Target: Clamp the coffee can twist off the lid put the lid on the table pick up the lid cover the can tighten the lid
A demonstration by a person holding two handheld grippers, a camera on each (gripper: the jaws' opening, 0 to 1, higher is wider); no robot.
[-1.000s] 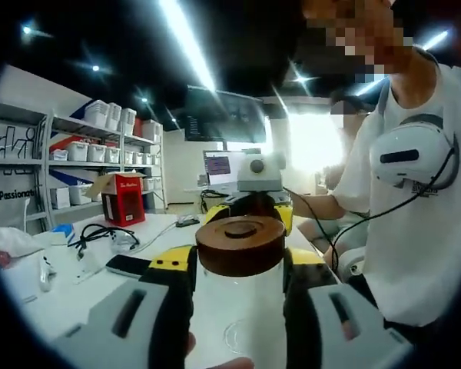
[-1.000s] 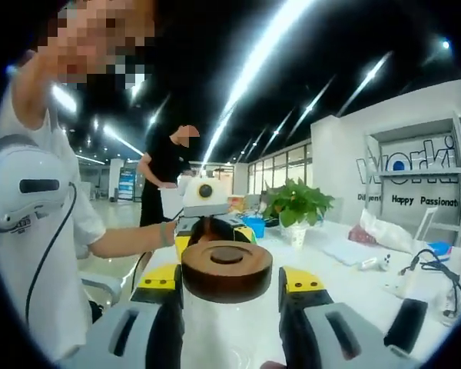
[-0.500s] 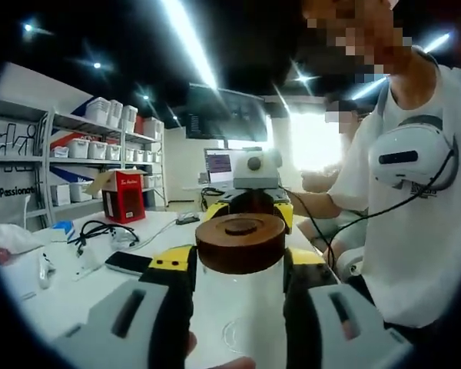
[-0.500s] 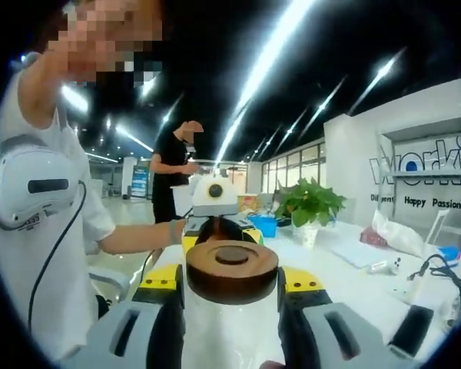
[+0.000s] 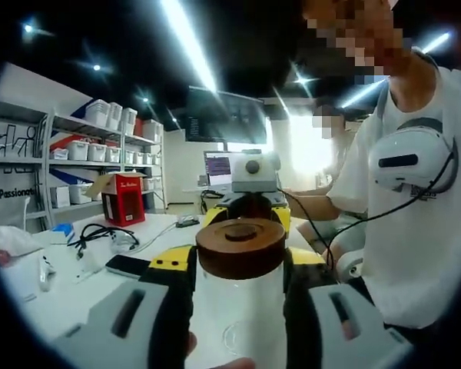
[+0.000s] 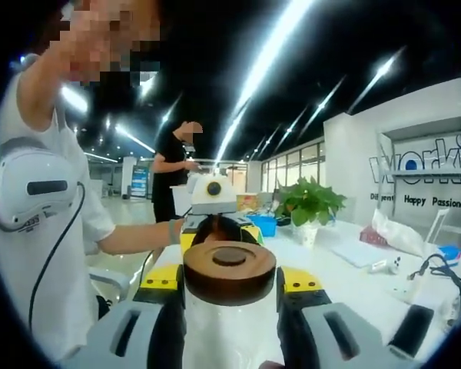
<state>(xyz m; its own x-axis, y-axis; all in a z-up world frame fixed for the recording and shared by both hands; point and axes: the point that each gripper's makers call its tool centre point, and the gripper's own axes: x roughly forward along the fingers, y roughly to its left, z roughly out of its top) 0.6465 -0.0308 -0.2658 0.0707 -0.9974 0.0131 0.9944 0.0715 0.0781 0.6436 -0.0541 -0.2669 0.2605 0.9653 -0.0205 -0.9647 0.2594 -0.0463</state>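
Coffee can [image 5: 238,307] sits upright between both tongs — left tongs [image 5: 238,296] and right tongs [image 6: 229,296] clenched on its clear body from opposite sides; brown lid [image 5: 240,246] on top, white tabletop [image 5: 69,296] beneath.

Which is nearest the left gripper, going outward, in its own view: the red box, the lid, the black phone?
1. Lid, brown, on the can between the left gripper's jaws.
2. Black phone, flat on the table, to the left just past the jaw.
3. Red box, farther back on the left, before the shelves.
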